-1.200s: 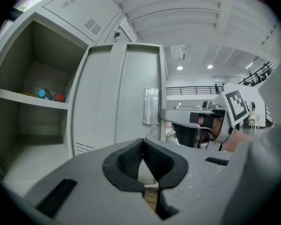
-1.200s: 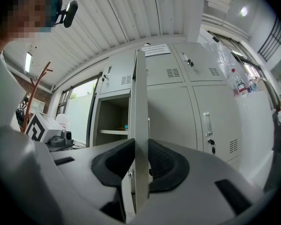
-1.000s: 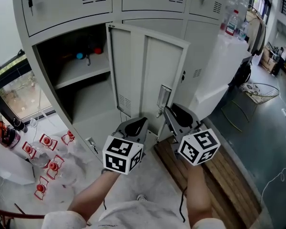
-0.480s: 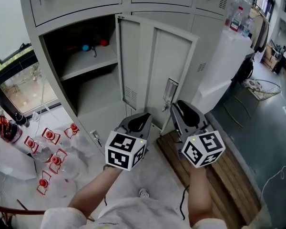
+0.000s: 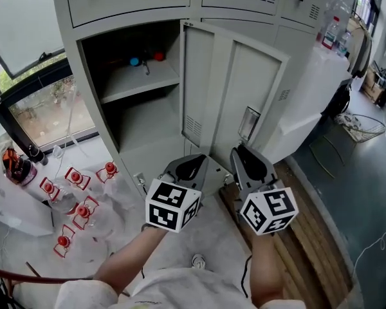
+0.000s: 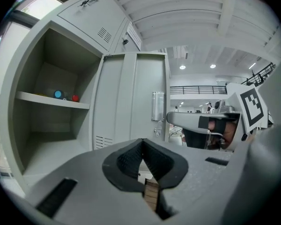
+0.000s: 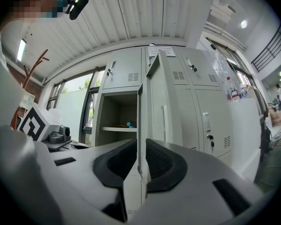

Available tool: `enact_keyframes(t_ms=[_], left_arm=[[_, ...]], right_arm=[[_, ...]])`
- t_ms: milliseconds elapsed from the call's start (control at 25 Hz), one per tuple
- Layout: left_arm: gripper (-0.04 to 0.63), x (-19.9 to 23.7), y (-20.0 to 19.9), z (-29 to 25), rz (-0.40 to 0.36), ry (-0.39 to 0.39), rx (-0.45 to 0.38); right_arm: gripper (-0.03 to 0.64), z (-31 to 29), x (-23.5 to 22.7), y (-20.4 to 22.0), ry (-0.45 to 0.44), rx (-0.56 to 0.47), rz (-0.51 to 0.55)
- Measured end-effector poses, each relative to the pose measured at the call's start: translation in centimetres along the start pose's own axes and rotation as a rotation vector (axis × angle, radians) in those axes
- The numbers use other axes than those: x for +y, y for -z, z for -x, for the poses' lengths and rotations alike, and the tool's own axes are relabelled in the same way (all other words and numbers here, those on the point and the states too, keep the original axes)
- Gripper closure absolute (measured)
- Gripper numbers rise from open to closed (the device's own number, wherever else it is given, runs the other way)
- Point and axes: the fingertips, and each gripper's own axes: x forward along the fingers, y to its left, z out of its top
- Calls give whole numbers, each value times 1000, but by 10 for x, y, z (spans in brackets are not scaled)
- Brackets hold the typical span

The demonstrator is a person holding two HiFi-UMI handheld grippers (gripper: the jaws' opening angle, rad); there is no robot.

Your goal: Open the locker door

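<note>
- Right claw [image 7: 140,165], lower centre, is closing on nothing; I hold it clear because the locker door [image 5: 235,89] already stands open.
- Left claw [image 6: 141,161] is clenched, empty, idle.

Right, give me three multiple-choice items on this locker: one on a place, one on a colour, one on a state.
1. The small blue and red things lie:
A. on the locker shelf
B. on the door
C. under the shelf

2. The door is:
A. black
B. pale grey
C. yellow

3. The door stands:
A. shut
B. locked
C. swung open

Key:
1 A: they sit at the back of the shelf.
2 B: it is the same pale grey as the locker around it.
3 C: the head view looks straight into the bare inside.
</note>
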Motion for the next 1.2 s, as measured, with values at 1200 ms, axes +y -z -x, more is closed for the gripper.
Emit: enact_keyframes(t_ms=[1200], left_arm=[[589, 59, -4, 66, -2, -176, -23]], right_arm=[[612, -37, 102, 27, -180, 63, -14]])
